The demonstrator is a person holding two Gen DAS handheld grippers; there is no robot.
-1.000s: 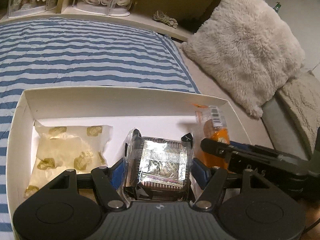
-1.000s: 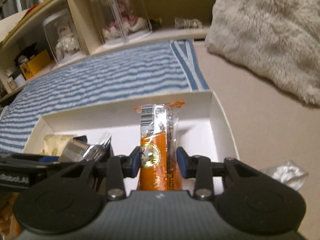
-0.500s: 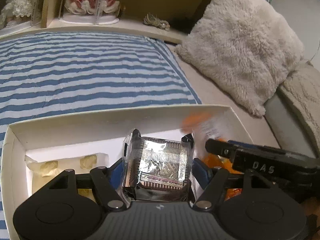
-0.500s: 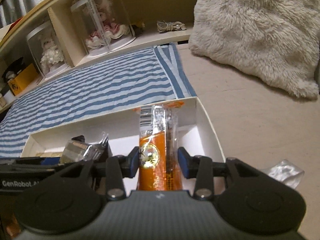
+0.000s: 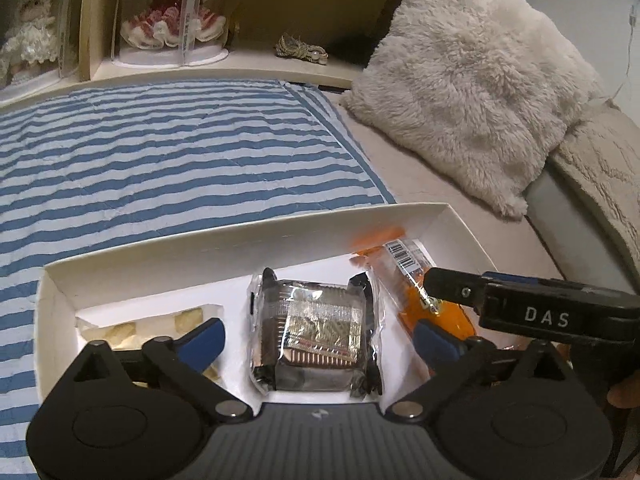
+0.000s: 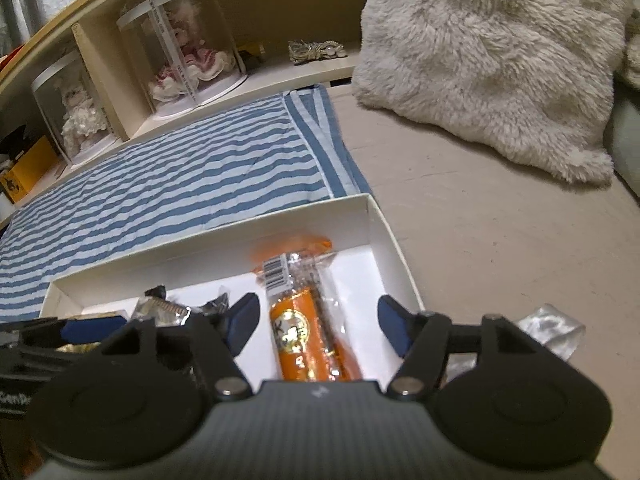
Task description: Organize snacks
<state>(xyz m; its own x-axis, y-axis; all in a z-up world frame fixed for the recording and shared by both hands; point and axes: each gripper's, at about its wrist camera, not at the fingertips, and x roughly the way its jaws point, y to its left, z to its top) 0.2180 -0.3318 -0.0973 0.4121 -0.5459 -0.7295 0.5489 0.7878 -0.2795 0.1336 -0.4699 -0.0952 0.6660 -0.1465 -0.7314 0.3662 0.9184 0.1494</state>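
your left gripper (image 5: 320,338) and right gripper (image 6: 318,324) both gape, straddling silver foil-wrapped square snack (image 5: 316,336) and orange plastic-wrapped snack bar (image 6: 306,332) in white cardboard box (image 5: 240,244).

Pale snack bag (image 5: 120,330) half behind left claw (image 5: 318,338)

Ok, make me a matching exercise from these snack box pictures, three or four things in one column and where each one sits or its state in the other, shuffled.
Things:
1. silver foil pack
2. orange snack pack
3. pale yellow packet
4. crumpled clear wrapper

Places:
A. outside the white box, on the beige surface
B. left end of the box
C. middle of the box
D. right end of the box

Pairs: 1-C, 2-D, 3-B, 4-A
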